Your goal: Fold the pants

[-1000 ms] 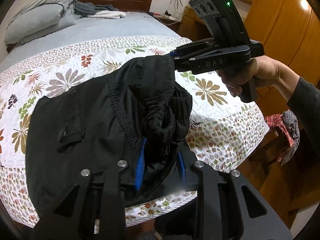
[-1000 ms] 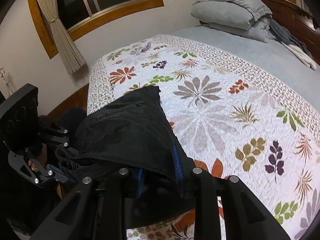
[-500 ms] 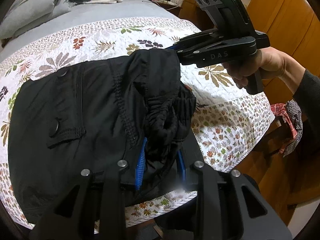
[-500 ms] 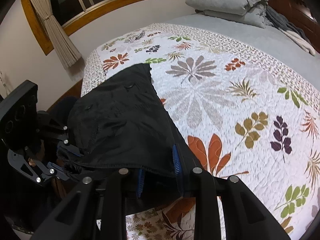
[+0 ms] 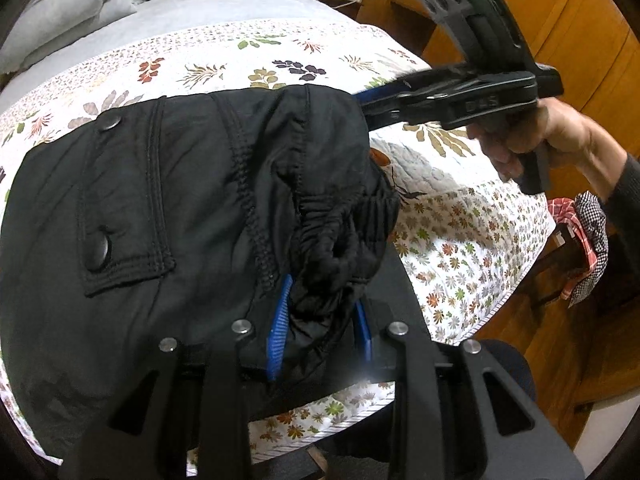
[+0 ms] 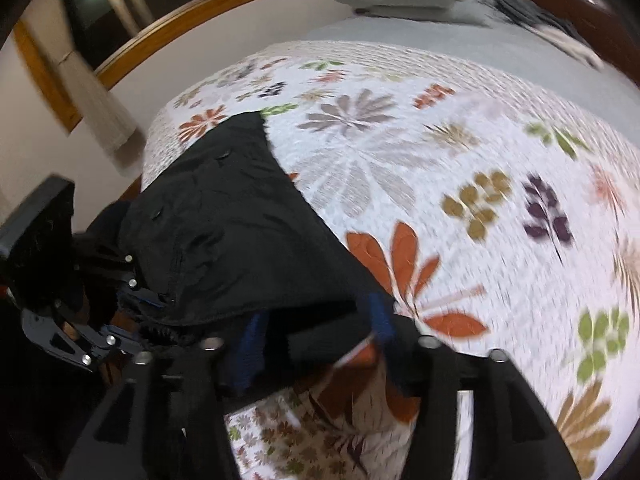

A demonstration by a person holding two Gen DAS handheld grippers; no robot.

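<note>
Black pants (image 5: 180, 208) spread over the near corner of the bed (image 5: 460, 232), on the leaf-print quilt, waistband end raised off the cover. Left tongs (image 5: 320, 320) pinching the gathered elastic waistband between blue pads (image 5: 278, 328). Right tongs (image 6: 316, 332) seen in their own view with pads set wider, a dark edge of the pants lying between them; from the left view, reaching in at the far edge of the cloth, tips hidden behind it. Cannot tell whether the right pair truly grips or has let go; the view is blurred. Back pocket flap and snaps facing up, fabric fairly flat beyond the waistband.

Step in hand, by judgement: laying the waistband end down flat, early in the fold, no crease made yet. Next move likely calls for lowering both corners together onto the quilt, keeping the waistband taut between the two tongs, then releasing and regripping for the lengthwise fold.
</note>
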